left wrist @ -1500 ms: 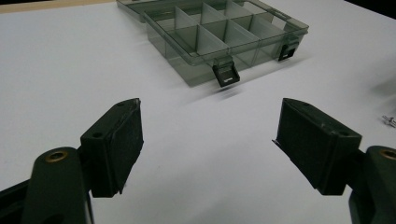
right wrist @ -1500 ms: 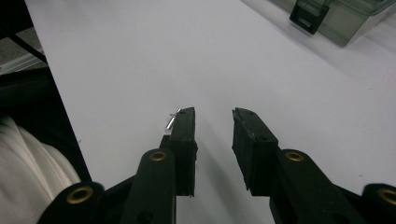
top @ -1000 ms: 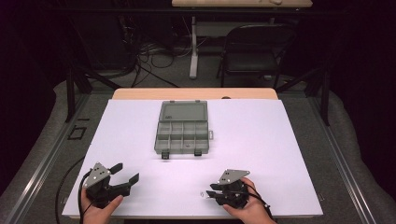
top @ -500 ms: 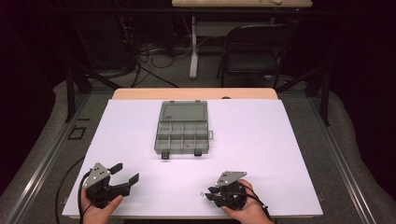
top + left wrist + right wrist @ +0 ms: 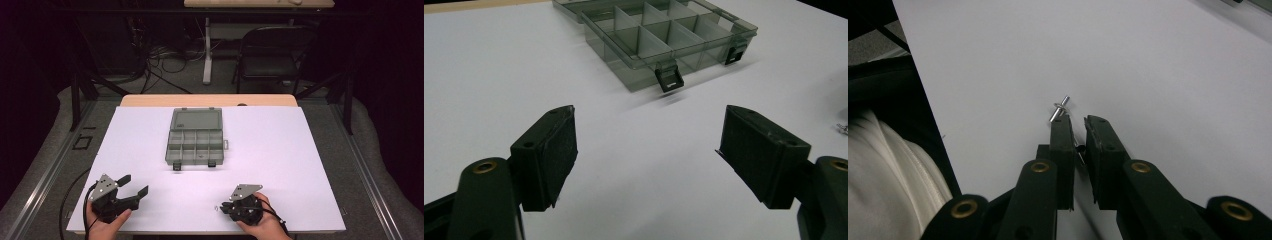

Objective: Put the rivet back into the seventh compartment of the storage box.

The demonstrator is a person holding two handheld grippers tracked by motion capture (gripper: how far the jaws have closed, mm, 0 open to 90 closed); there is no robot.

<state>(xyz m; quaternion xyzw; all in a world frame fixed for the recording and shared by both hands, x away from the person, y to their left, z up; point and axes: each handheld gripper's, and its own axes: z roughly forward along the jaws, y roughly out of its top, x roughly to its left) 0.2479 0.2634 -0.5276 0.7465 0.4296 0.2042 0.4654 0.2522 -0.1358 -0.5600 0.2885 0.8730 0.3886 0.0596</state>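
Right tongs (image 5: 1077, 121) clenched on small metal screw (image 5: 1060, 108), near side of organizer box (image 5: 195, 136). Left tongs (image 5: 646, 150) released, jaws wide apart, facing box front latch (image 5: 669, 78).

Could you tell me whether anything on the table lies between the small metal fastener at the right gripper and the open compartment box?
Nothing visible does. The right gripper has its jaws nearly shut around the small metal fastener, and only bare white table lies between it and the open compartment box.
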